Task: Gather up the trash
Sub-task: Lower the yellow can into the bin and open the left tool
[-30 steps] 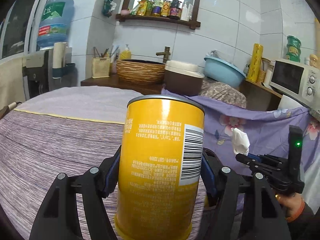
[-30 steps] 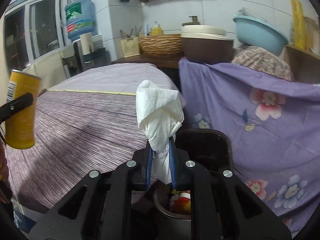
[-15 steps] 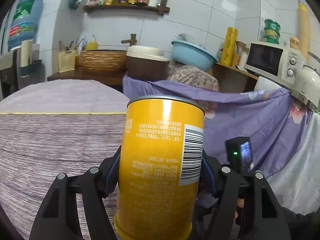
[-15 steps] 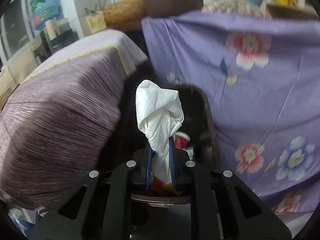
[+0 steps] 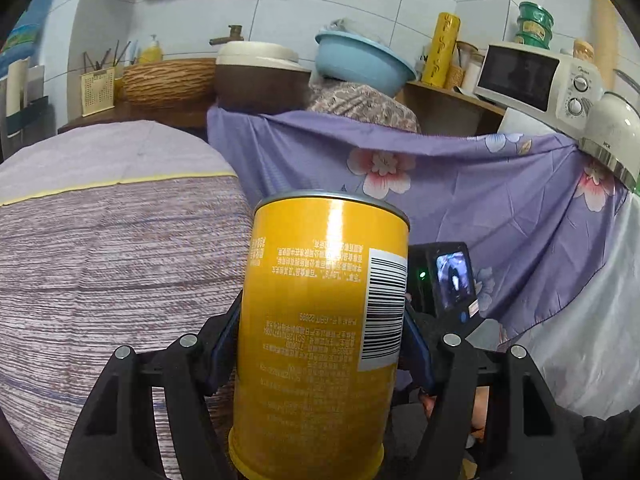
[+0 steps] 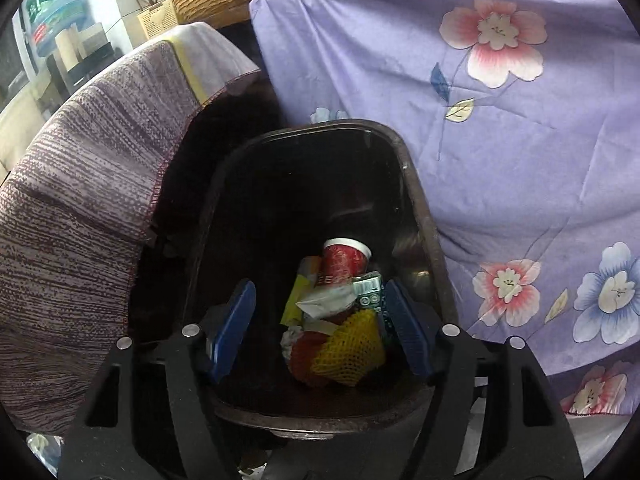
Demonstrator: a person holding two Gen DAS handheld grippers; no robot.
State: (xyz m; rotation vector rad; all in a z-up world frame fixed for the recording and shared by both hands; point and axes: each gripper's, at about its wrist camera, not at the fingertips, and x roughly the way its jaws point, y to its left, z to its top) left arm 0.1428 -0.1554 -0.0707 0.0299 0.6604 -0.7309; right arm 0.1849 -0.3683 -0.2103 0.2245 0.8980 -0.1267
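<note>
A tall yellow can point(image 5: 324, 320) with a barcode label stands upright in my left gripper point(image 5: 320, 340), whose blue pads press on both its sides. My right gripper point(image 6: 316, 332) hangs over a dark trash bin point(image 6: 416, 216), and its jaws are opening with nothing between the blue pads point(image 6: 234, 328). At the bottom of the bin lie a red paper cup point(image 6: 344, 260), a green carton, yellow foam netting point(image 6: 352, 348) and white crumpled paper. In the left wrist view the back of the right gripper's camera unit point(image 5: 448, 280) shows just behind the can.
A table under a purple striped cloth point(image 5: 100, 260) lies to the left of the bin. A purple flowered sheet point(image 6: 500, 140) hangs right behind and beside the bin. A counter at the back carries a basket, pots, a blue basin point(image 5: 360, 60) and a microwave point(image 5: 536, 76).
My right gripper dropped over the bin and let go of the white tissue, which has left its jaws. My left gripper carried the can rightward and lower, toward the flowered sheet.
</note>
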